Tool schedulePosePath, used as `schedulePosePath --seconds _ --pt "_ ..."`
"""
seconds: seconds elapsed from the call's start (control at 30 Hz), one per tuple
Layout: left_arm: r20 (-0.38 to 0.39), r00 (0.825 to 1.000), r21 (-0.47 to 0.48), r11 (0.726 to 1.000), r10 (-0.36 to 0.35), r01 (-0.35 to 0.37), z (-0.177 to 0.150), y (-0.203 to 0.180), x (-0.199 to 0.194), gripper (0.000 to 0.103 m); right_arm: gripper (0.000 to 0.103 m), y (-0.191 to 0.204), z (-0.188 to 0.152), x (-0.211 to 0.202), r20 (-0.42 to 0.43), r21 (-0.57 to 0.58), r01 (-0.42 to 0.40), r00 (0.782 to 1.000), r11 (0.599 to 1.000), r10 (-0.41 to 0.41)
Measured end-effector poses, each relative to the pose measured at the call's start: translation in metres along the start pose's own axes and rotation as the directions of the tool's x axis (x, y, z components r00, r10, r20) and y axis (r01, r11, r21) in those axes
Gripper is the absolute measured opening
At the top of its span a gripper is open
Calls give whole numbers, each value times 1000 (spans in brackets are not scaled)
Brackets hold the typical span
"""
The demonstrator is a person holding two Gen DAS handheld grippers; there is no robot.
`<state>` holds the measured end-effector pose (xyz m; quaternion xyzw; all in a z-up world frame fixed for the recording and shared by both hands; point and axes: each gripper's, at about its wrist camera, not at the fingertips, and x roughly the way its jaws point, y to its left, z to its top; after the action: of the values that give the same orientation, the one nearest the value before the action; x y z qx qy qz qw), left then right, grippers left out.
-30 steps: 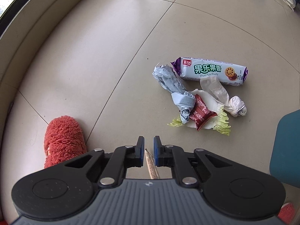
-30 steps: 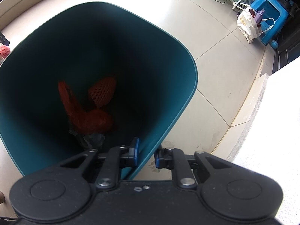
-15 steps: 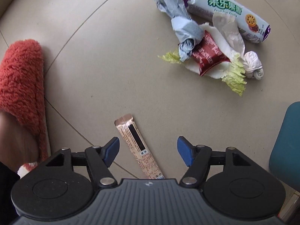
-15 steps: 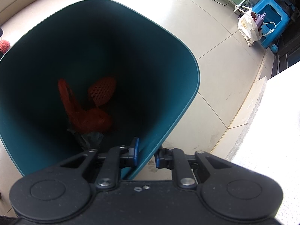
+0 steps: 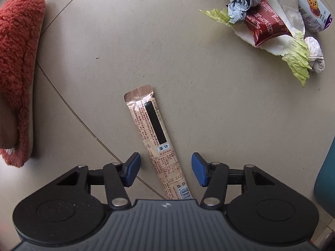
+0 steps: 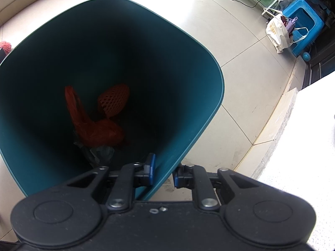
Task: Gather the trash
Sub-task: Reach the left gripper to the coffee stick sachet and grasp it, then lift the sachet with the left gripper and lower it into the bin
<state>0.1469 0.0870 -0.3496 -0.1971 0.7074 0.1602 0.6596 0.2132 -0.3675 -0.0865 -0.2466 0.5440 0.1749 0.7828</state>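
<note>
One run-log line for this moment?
left gripper: closing around stick sachet, no contact | right gripper: shut on bin rim | trash pile: on floor

Quick tally of what can be counted on the floor — one long stick sachet [image 5: 156, 138] lying on its own, and one fuzzy red slipper [image 5: 17, 67] off to the side. In the little heap: one biscuit pack [image 5: 309, 6], one dark red snack wrapper [image 5: 267, 26], one crumpled grey paper wad [image 5: 240, 0], one knotted white tissue [image 5: 315, 53] and one cabbage leaf [image 5: 297, 59], as far as can be made out. One teal bin [image 6: 188, 67] is counted in the right wrist view — inside it, one red plastic bag [image 6: 94, 127] and one orange foam net [image 6: 114, 99]. Further back, one blue stool [image 6: 303, 24] and one white tote bag [image 6: 277, 31] are seen.
</note>
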Motion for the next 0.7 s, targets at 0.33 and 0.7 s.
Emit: schedulePosePath --seconds 0.33,0.7 --pt "28 1000 75 997 5 -7 -1 -14 -7 25 16 0 0 0 1 0 0 1000 1000 0" --pt "75 995 159 986 -59 46 8 -41 -55 25 16 1 0 0 1 0 2 1000 1000 -2"
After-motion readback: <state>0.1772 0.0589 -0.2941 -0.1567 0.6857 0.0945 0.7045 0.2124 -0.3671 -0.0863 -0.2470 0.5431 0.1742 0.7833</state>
